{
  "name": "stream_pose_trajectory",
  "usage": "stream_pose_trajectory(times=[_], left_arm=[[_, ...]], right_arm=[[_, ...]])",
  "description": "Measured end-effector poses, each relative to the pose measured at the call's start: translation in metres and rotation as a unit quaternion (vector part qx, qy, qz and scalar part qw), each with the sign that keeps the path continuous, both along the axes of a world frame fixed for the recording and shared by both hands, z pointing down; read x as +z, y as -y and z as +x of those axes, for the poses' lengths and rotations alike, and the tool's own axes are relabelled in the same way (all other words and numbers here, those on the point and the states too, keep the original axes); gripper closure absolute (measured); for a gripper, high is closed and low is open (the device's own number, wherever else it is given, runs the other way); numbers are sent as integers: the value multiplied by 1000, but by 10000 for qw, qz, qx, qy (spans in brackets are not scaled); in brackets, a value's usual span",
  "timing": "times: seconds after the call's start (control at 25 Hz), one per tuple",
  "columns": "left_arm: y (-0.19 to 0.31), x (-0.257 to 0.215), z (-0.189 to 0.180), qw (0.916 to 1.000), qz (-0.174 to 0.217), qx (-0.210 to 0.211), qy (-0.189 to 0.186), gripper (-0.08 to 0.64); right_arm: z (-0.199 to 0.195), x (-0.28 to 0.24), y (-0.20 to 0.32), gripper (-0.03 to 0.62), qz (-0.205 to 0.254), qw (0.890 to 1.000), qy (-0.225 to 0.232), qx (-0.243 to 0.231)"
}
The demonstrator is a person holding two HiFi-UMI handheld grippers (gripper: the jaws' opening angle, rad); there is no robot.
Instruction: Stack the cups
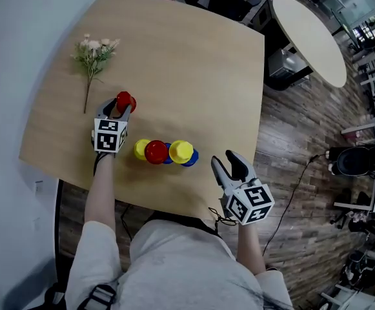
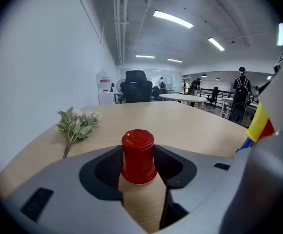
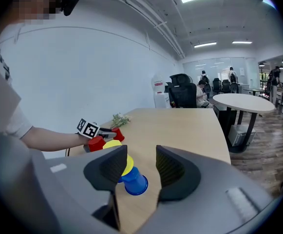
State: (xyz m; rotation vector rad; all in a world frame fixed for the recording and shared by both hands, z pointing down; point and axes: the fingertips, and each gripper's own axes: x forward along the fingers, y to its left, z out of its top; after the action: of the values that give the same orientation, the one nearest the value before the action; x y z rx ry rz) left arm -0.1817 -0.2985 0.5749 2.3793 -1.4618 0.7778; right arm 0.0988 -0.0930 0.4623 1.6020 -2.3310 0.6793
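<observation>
**A:** What does the head view give?

**B:** A light wooden table [image 1: 193, 63], with a sprig of pale artificial flowers [image 1: 93, 53] lying at its far left. The left gripper [image 1: 120, 108] has a small red plastic cup [image 1: 126, 101] at its jaw tips. Near the front edge, a tight row: a lone yellow plastic cup [image 1: 141, 149], a second red cup [image 1: 156, 152], then a yellow-topped cup [image 1: 181, 150] sitting on a blue plastic cup [image 1: 192, 159]. The right gripper [image 1: 224, 162] is just beside the row's right end, touching none of it.

**A:** And the left gripper view?

**B:** The small red plastic cup [image 2: 138, 155] stands upside down on the table between the jaws, and they sit against both its sides. The flowers lie beyond, to the left.

**A:** The right gripper view?

**B:** Jaws well apart, nothing between them. The blue plastic cup [image 3: 135, 182] shows through the gap, ahead of the tips.
</observation>
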Motion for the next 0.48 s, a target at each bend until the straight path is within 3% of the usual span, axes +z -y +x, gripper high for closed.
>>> stream_pose_trajectory(times=[0.16, 0.48], left_arm=[[-13, -23, 5, 9997, 206, 140, -78, 360], [-59, -85, 28, 9967, 569, 567, -126, 360]], right_arm=[[-1, -4, 0, 418, 109, 9999, 28, -36], [-7, -15, 10, 522, 392, 9987, 188, -247]])
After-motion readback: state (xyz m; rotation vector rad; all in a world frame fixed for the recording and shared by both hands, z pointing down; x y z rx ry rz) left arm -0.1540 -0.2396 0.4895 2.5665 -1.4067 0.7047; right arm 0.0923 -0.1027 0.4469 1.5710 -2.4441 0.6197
